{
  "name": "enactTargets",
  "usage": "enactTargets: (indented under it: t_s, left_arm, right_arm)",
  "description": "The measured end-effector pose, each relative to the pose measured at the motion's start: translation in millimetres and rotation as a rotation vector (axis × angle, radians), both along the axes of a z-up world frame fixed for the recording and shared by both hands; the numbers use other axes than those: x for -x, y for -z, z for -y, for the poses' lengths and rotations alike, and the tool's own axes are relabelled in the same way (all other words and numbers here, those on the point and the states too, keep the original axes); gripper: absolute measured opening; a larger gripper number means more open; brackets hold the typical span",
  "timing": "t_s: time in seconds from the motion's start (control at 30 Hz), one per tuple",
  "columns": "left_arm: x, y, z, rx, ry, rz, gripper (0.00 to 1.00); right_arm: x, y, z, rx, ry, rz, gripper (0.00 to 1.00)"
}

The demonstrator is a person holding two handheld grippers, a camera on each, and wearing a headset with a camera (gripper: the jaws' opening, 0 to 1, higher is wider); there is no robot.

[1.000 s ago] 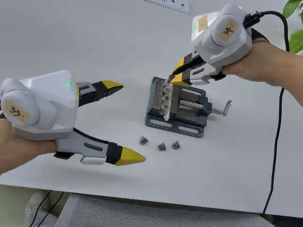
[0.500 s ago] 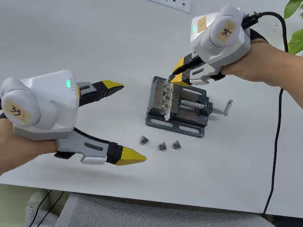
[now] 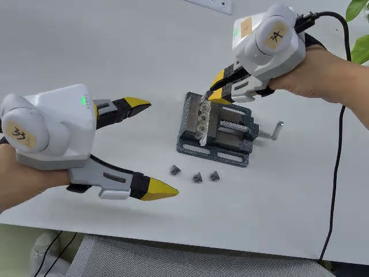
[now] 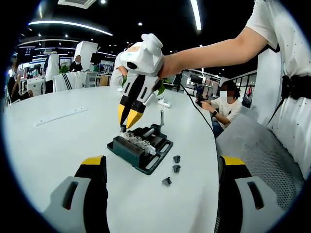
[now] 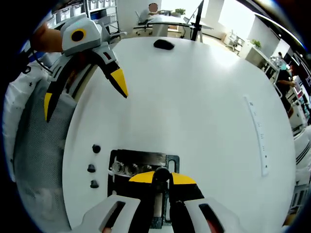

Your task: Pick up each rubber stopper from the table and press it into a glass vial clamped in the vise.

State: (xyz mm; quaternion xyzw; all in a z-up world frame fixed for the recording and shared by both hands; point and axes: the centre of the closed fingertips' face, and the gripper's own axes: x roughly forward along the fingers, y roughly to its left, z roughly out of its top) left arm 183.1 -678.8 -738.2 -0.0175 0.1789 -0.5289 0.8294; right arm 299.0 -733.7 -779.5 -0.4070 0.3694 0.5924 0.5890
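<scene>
Right claw: pressed almost together, pinching one dark stopper just over the far end of the vials in the vise.
Left claw: spread wide, holding nothing, above the table.
Loose stoppers: three on the table, near the front of the vise.
Feel: rubber, so small, light and squashy. Pinch the sides. Glass can break, so push softly.
Hard to see: the claw tips hide the vial's mouth, and the stopper may be touching it.
</scene>
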Motion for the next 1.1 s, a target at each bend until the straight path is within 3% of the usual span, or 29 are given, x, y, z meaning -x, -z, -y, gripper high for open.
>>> enactTargets:
  t_s: [0.43,1.1]
  left_arm:
    - [-2.9,-1.4,-0.5,0.005,-0.002,0.000,0.95]
    - [-4.1,-2.1,-0.1,0.013,-0.005,0.001,0.95]
  right_arm:
    - [-2.1,1.8,0.3,-0.002,0.006,0.000,0.05]
    - [-0.8,2.9,0.1,0.049,-0.054,0.033,0.06]
